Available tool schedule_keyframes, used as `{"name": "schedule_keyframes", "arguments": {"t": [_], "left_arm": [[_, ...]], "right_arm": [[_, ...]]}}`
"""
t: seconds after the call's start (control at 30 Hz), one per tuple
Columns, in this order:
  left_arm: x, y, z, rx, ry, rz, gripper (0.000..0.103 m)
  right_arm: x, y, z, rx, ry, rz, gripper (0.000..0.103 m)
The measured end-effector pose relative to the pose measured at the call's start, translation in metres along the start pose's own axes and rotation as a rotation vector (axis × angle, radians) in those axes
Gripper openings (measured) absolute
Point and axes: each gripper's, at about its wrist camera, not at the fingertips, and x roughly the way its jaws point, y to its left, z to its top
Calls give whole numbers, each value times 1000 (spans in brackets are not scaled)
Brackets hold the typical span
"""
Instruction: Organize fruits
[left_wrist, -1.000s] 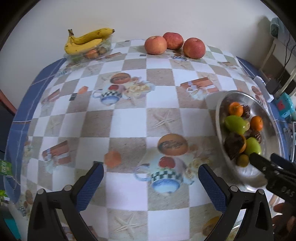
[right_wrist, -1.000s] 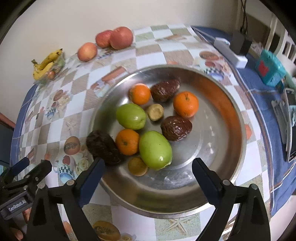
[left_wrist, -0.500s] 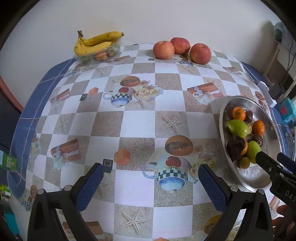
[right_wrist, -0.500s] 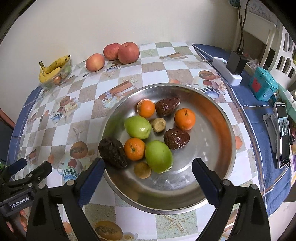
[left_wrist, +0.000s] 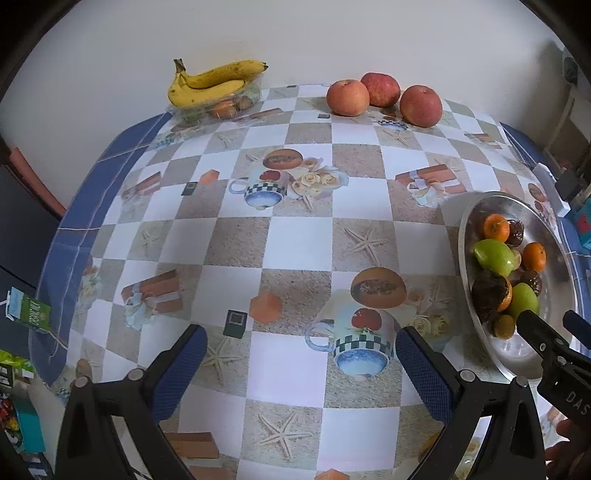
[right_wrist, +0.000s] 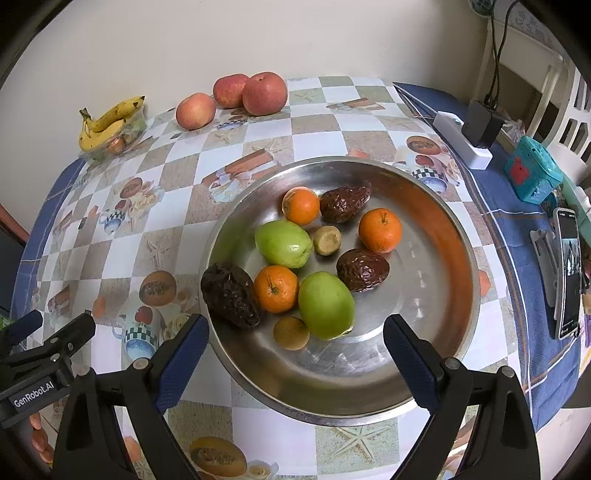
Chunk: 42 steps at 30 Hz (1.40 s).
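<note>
Checked tablecloth (left_wrist: 295, 240) against pale wall. Steel bowl (right_wrist: 436, 302) at right side: 3 oranges (right_wrist: 379, 229), 2 green fruits (right_wrist: 325, 305), 3 dark wrinkled fruits (right_wrist: 231, 294), 2 small brownish ones (right_wrist: 327, 240), all mixed together. Apples (left_wrist: 382, 96), 3, grouped at far edge; bananas (left_wrist: 210, 83) laid on clear tray (left_wrist: 221, 105) w/ small fruit, far left. Left gripper (left_wrist: 299, 363): jaws wide apart, nothing held, over bare cloth. Right gripper (right_wrist: 295, 345): jaws wide apart, nothing held, at bowl's near rim. Step judged: sorting stage not settled by scene; bowl contents unsorted. Any pick would call for closing on one fruit w/o nudging neighbours
</note>
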Motion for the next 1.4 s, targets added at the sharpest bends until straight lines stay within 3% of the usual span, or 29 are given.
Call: {"name": "schedule_keyframes", "arguments": {"t": [1.4], "left_arm": [[7, 13, 2, -63, 38, 23, 103]], "right_arm": [[6, 6, -1, -23, 35, 4, 96]]}}
